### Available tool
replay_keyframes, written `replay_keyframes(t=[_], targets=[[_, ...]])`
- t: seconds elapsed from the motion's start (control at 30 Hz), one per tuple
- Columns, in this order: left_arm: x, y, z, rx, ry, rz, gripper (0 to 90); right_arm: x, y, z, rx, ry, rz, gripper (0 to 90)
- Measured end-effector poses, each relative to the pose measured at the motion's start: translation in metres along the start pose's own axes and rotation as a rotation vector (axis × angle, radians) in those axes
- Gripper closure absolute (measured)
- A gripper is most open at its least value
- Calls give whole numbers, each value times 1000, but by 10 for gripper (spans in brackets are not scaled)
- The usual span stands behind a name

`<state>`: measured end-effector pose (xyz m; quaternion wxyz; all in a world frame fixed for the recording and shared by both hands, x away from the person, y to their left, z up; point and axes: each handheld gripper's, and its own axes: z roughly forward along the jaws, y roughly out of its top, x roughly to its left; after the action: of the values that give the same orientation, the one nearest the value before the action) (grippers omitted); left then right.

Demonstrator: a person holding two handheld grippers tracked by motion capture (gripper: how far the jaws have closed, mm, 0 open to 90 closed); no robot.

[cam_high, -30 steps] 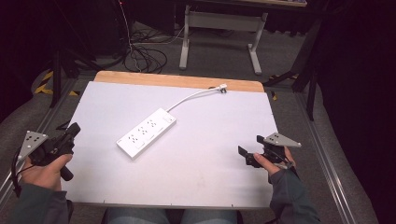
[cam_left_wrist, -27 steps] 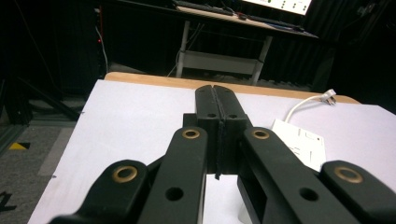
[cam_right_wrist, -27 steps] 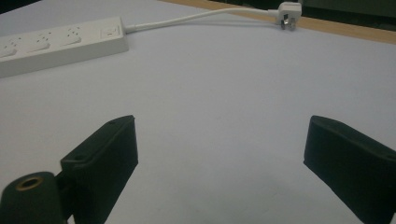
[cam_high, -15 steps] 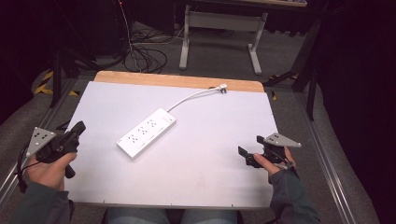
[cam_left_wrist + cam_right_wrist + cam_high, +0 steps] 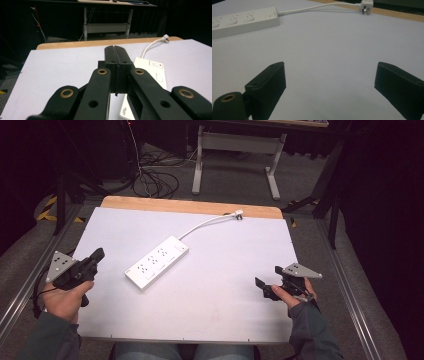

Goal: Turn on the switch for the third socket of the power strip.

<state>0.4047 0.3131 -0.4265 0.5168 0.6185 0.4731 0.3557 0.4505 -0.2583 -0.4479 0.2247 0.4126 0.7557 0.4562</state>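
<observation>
A white power strip lies diagonally in the middle of the white table top. Its white cable runs back to a plug near the wooden far edge. The strip also shows past the left gripper's jaws, and it lies far ahead of the right gripper, with the plug beyond. My left gripper is held at the table's left side, jaws pressed together with nothing between them. My right gripper rests at the right front, jaws wide apart and empty.
The table's far edge is a bare wooden strip. Behind it a grey desk frame stands on the floor, with dark cables lying to its left. Metal rails run along both sides of the table.
My left gripper has moved a little to the right and forward over the table's edge. The right gripper and the power strip have stayed put.
</observation>
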Motion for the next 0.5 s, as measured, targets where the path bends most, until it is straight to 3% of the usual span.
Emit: replay_keyframes(t=[0.17, 0.5], targets=[[-4, 3, 3, -13, 1, 15, 899, -1, -1, -1, -1, -6, 7, 108], [-17, 4, 18, 23, -38, 59, 899, 0, -1, -2, 0, -3, 3, 112]])
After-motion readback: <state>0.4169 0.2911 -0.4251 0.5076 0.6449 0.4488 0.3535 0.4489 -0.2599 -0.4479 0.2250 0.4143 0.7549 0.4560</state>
